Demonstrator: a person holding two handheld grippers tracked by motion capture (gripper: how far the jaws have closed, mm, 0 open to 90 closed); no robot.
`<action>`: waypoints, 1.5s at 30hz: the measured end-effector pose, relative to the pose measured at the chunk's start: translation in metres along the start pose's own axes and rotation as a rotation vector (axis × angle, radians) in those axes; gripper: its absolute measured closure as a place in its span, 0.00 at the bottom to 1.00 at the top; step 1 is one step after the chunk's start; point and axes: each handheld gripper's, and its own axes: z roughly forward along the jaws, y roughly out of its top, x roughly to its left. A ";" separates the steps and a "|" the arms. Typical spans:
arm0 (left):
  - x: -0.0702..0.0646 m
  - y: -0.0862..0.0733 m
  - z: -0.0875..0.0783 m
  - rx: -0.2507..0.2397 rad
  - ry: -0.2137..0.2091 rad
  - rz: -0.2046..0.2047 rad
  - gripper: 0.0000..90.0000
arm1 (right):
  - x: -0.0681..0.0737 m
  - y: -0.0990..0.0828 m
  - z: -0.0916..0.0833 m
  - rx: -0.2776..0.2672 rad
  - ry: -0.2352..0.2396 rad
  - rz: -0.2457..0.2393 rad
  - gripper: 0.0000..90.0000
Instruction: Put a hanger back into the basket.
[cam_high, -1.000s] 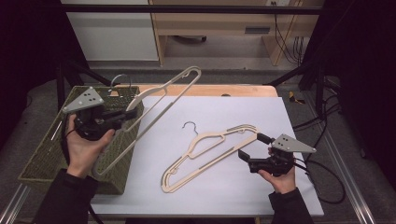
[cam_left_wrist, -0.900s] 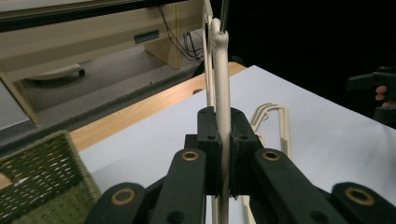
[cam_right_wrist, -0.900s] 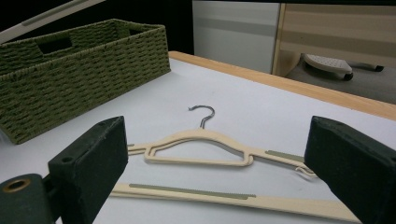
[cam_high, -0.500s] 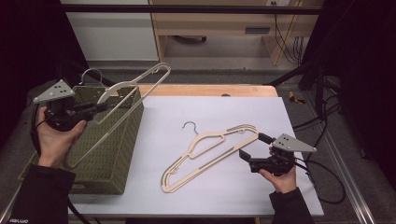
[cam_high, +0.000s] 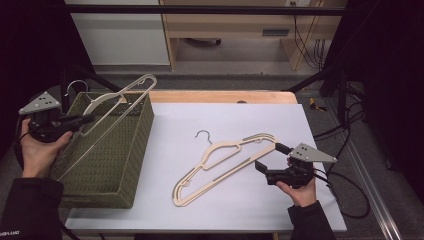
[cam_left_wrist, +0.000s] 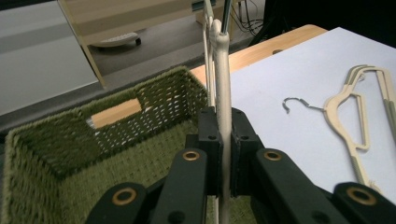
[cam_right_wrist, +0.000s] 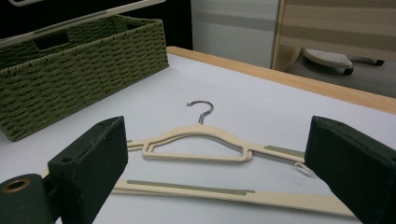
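The left tool (cam_high: 82, 120) is clamped tight on a cream hanger (cam_high: 117, 102), holding it tilted over the green woven basket (cam_high: 127, 150) at the tabletop's left edge. The right tool (cam_high: 270, 157) sits wide open, gripping nothing, just beside a second hanger (cam_high: 220, 160) lying flat on the white tabletop (cam_high: 225, 120).

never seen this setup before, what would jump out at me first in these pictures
The cream hanger held up over the green woven basket at the table's left side stands out first, with the left gripper shut on it. Next comes the second cream hanger lying flat on the white tabletop near the middle. The right gripper waits open just beside it, its fingers spread wide.
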 end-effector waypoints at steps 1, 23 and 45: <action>0.002 -0.003 0.000 0.004 0.003 -0.001 0.95 | 0.000 0.000 0.000 0.000 -0.001 0.000 0.08; 0.024 -0.044 -0.002 0.031 -0.027 -0.131 0.95 | 0.002 -0.002 0.004 0.015 -0.003 -0.005 0.07; 0.029 -0.061 0.008 0.043 -0.034 -0.225 0.95 | 0.002 -0.002 0.005 0.025 0.008 -0.011 0.08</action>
